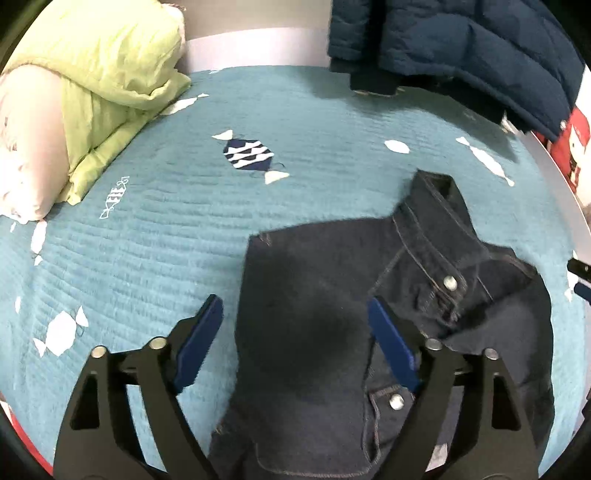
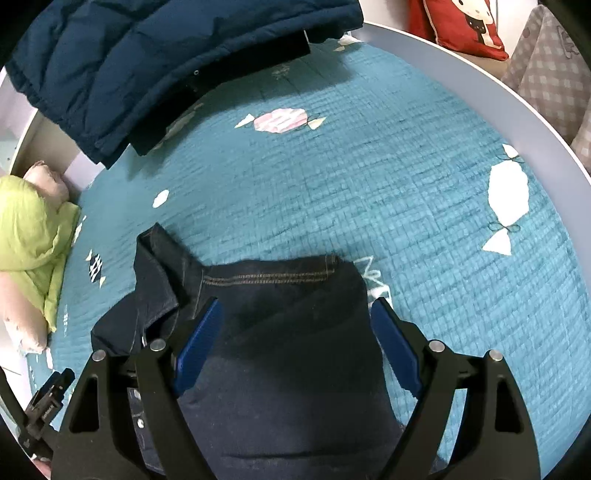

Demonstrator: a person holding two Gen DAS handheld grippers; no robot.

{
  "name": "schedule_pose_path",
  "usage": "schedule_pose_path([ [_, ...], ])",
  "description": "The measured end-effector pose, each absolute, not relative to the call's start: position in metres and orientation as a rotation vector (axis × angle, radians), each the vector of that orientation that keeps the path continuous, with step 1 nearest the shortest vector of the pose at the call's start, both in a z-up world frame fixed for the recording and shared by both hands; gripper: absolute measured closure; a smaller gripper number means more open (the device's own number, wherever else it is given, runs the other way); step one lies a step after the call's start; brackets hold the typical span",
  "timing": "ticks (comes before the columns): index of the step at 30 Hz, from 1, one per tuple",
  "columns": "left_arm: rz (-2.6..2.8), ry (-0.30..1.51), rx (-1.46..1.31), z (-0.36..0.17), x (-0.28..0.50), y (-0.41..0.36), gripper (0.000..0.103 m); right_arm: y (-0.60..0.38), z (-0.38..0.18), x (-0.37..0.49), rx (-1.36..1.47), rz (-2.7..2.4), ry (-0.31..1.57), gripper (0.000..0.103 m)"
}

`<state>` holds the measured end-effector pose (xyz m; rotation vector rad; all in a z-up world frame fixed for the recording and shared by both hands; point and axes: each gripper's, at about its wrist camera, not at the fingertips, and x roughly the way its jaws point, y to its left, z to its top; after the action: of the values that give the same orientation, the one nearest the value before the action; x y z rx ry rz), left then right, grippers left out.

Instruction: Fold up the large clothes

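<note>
A dark blue denim jacket (image 1: 314,302) with silver snap buttons lies on the teal quilted bed cover (image 1: 166,229), sleeves folded in over the body. My left gripper (image 1: 295,339) is open and empty, hovering above the jacket's left folded panel. In the right wrist view the same jacket (image 2: 288,350) lies under my right gripper (image 2: 295,336), which is open and empty above the folded sleeve with orange stitching. The collar sticks out toward the far left there.
A navy puffer coat (image 1: 461,48) lies at the far edge of the bed and shows in the right wrist view (image 2: 147,66). A lime green quilt (image 1: 103,81) and pinkish pillow (image 1: 29,147) sit at the left. A red cushion (image 2: 461,26) stands beyond the white bed rim (image 2: 498,107).
</note>
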<state>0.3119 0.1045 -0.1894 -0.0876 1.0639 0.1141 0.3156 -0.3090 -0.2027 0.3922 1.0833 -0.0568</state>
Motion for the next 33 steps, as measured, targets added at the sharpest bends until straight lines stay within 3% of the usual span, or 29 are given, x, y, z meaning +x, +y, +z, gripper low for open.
schedule_pose_path([
  [13, 0.008, 1.071, -0.241, -0.205, 0.361, 0.12, 0.018, -0.241, -0.203, 0.392, 0.46, 0.231, 1.113, 0.024],
  [21, -0.018, 1.085, -0.332, -0.218, 0.341, 0.124, 0.018, -0.183, -0.229, 0.451, 0.422, 0.267, 1.181, 0.024],
  [27, -0.018, 1.088, -0.401, -0.219, 0.33, 0.138, 0.018, -0.147, -0.259, 0.476, 0.323, 0.225, 1.255, 0.054],
  [31, 0.02, 1.068, -0.385, -0.218, 0.326, 0.149, 0.018, -0.148, -0.271, 0.477, 0.345, 0.208, 1.262, 0.089],
  [33, 0.037, 1.074, -0.372, -0.221, 0.323, 0.153, 0.018, -0.159, -0.263, 0.464, 0.406, 0.246, 1.196, 0.092],
])
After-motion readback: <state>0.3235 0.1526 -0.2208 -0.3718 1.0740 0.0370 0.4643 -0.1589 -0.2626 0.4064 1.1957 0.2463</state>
